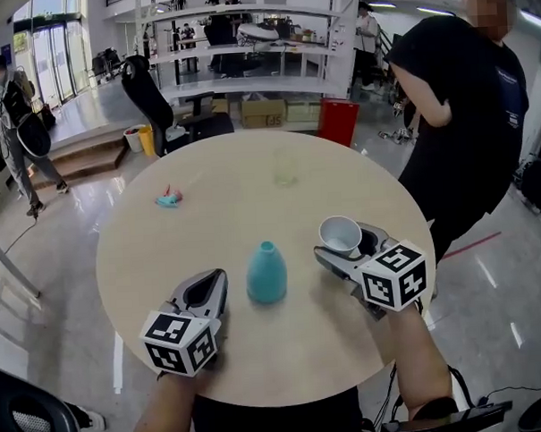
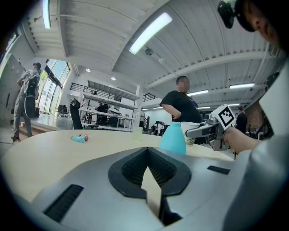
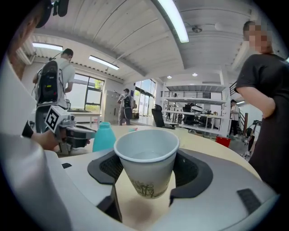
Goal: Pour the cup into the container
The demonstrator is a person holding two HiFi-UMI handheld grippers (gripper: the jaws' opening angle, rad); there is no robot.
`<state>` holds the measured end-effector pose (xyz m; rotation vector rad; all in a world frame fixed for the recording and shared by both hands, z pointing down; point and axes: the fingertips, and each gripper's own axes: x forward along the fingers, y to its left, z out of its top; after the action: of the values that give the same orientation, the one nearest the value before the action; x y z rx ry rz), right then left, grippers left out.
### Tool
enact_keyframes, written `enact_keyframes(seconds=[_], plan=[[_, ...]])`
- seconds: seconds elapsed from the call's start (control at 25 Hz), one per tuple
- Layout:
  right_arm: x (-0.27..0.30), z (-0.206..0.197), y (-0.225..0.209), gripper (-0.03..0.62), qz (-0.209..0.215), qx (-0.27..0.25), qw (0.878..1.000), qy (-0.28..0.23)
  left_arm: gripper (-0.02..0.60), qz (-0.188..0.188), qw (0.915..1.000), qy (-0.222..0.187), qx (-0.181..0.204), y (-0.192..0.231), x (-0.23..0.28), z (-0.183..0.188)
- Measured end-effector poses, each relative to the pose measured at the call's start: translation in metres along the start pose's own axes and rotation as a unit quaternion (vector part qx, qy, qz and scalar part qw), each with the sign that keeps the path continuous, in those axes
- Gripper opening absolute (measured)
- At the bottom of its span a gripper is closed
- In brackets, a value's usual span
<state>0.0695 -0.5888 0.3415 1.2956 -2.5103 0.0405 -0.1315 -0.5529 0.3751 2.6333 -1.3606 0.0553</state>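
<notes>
My right gripper (image 1: 345,250) has its jaws pinching the white paper cup (image 1: 340,233) from both sides, and in the right gripper view the cup (image 3: 147,159) sits upright between the dark pads with what looks like clear liquid low inside it. I cannot tell whether its base touches the counter (image 1: 252,202) or hangs just above it. The cup is over the right part of the round counter, apart from the teal container (image 1: 267,272), which stands upright near the middle of the near edge, between my two grippers. The container narrows to a small open neck at the top, and the cup is to the right of it, not over that neck. My left gripper (image 1: 211,283) rests low at the near left of the counter, jaws pressed together with nothing in them; the left gripper view shows the pads meeting at their tips, with the container (image 2: 173,138) beyond them to the right. Farther across the counter lies a small teal and pink object (image 1: 169,198), well apart from everything else. A person in black (image 1: 463,113) stands just beside the counter's far right edge, and a red bin (image 1: 338,121) is on the floor beyond the counter.
</notes>
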Motion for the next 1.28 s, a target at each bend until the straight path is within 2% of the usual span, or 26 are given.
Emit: enact_keyframes(seconds=[0.4, 0.84, 1.28], plan=[[0.009, 0.035, 0.032, 0.327, 0.013, -0.119, 0.992, 0.042, 0.000, -0.019, 0.9997, -0.004, 0.018, -0.012, -0.012, 0.012], [0.019, 0.046, 0.043, 0.327, 0.019, -0.167, 0.983, 0.075, 0.000, -0.034, 0.9991, -0.006, 0.026, -0.020, -0.012, 0.020], [0.029, 0.050, 0.050, 0.327, 0.007, -0.234, 0.966, 0.105, 0.000, -0.039, 0.9988, 0.001, 0.031, -0.020, -0.008, 0.019]])
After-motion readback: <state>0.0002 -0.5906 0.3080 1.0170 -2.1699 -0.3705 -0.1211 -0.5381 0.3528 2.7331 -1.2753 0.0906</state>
